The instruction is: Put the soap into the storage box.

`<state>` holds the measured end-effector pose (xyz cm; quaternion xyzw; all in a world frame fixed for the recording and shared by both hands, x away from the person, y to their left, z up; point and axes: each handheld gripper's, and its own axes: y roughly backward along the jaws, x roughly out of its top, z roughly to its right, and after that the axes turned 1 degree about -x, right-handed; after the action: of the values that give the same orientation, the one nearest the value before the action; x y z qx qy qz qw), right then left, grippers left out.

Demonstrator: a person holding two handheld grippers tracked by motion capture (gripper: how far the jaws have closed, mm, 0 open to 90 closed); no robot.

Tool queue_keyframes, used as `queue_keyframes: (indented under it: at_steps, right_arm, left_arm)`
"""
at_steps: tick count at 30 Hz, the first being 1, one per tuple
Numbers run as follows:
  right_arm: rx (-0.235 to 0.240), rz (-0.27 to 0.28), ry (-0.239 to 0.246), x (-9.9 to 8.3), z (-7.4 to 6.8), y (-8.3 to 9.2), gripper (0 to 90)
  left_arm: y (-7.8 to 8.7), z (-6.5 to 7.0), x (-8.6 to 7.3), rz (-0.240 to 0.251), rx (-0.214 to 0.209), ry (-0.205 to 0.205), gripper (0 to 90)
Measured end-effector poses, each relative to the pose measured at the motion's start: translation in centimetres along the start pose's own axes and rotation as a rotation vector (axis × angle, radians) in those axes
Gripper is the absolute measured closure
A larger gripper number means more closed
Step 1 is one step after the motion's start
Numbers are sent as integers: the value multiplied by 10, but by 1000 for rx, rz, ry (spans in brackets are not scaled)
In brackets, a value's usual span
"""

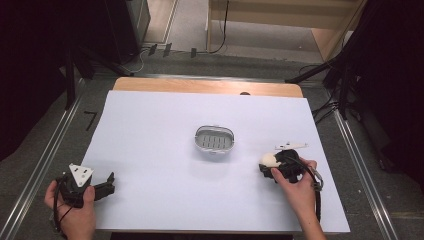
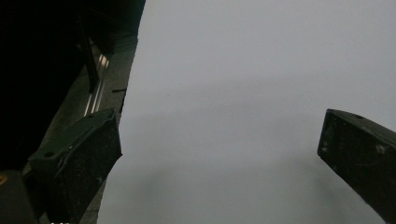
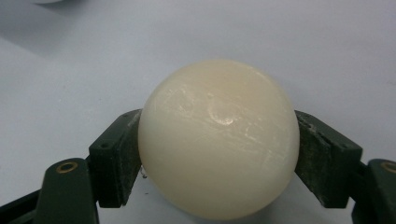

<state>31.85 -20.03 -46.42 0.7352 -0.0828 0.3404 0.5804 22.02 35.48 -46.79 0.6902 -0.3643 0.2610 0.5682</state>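
Your right gripper [image 1: 270,164] sits near the right edge of the table in the high view, its jaws closed on a cream soap bar [image 1: 268,159] that shows as a pale rounded lump at the gripper's left end. Your right hand [image 1: 296,186] wraps the black body from the near side, with a cable trailing toward you. Left of it and a little farther off, near the middle of the table, stands a grey oval soap dish [image 1: 214,139] with a slatted floor; nothing lies in it, and it is well apart from the soap. Your left gripper [image 1: 109,184] rests at the near left corner, held in your left hand [image 1: 75,210], its grey three-cornered plate on top and its jaws parted around nothing. A smooth white sheet [image 1: 160,165] covers the table, with a strip of bare wood along the far edge.

From the left gripper view, the two black jaws stand wide apart at the left and right edges, with only the matte white sheet [image 2: 233,93] between them.

From the right gripper view, the jaws press on both sides of the soap bar [image 3: 218,137], which is smooth, glossy, domed and faintly scratched, resting low over the white sheet [image 3: 70,84].
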Motion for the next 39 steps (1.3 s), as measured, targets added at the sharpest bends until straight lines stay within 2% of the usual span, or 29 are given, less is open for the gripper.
queue_keyframes:
  at_steps: [20, 39]
  right_arm:
    - [6, 26, 43, 22, -6, 16, 240]
    - [16, 34, 73, 40, -15, 20, 240]
  left_arm:
    - [0, 0, 0, 0, -2, 3, 1]
    - [0, -1, 0, 1, -6, 4, 1]
